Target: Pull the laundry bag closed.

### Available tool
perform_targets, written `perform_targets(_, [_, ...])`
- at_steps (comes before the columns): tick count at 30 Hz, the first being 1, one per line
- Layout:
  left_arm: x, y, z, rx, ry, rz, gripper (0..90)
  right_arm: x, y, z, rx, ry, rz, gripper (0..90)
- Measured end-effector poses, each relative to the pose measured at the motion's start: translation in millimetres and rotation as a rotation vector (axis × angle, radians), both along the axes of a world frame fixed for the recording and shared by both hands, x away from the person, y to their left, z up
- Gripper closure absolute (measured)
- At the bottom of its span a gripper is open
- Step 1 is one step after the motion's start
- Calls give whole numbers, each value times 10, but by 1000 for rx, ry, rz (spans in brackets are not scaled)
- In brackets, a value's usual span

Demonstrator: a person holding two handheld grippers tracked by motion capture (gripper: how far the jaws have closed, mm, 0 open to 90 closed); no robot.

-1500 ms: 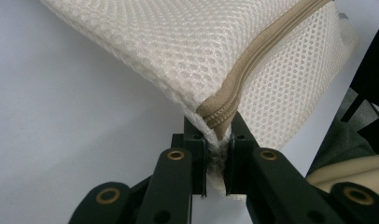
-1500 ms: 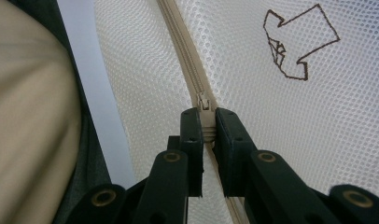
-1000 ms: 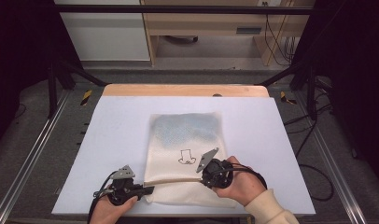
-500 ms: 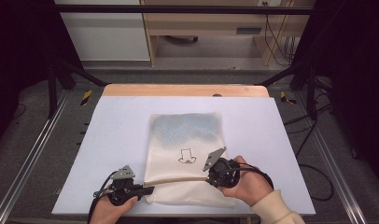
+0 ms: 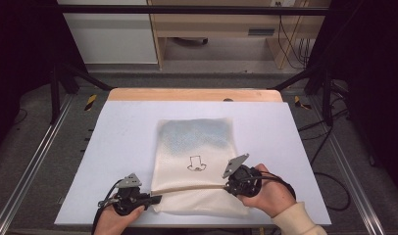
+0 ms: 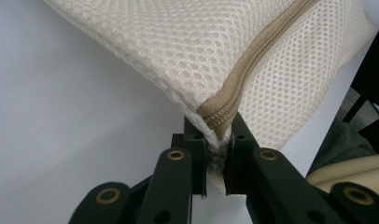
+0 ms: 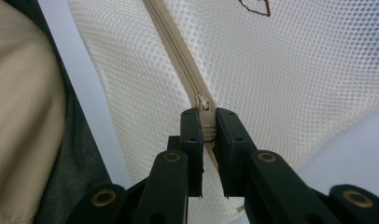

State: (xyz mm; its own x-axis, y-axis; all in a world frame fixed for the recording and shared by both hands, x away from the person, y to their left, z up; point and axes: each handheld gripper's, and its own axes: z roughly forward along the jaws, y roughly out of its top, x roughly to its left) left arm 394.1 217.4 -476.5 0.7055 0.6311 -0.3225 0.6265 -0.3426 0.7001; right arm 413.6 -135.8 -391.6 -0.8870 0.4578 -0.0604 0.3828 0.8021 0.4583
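— On the bench (image 5: 118, 132), what lies around the bag?

— Little. A white sheet covers the bench, with a wooden strip (image 5: 194, 94) bare at the far edge. Beyond it stand a cabinet (image 5: 109, 32) and a wooden desk (image 5: 221, 24), with cables (image 5: 290, 39) hanging at the right. Nothing stands between the tools and the bag.

— And the bag?

— A cream mesh bag (image 5: 197, 147) lies flat mid-bench, a bluish thing showing through its far half and a small dark drawing (image 5: 196, 164) on it. A tan zip (image 5: 187, 188) runs across its near end.

— Where are the tools?

— At the zip's two ends. The left tool (image 5: 155, 199) is clamped on the bag's near-left corner (image 6: 213, 128), where the zip ends. The right tool (image 5: 227, 186) is closed on the zip's slider (image 7: 205, 105), near the bag's right edge.
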Motion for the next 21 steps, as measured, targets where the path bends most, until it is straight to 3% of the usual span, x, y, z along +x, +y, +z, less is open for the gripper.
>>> perform_targets(21, [-1, 14, 11, -7, -2, 9, 819, -31, -273, -41, 23, 2, -62, 822])
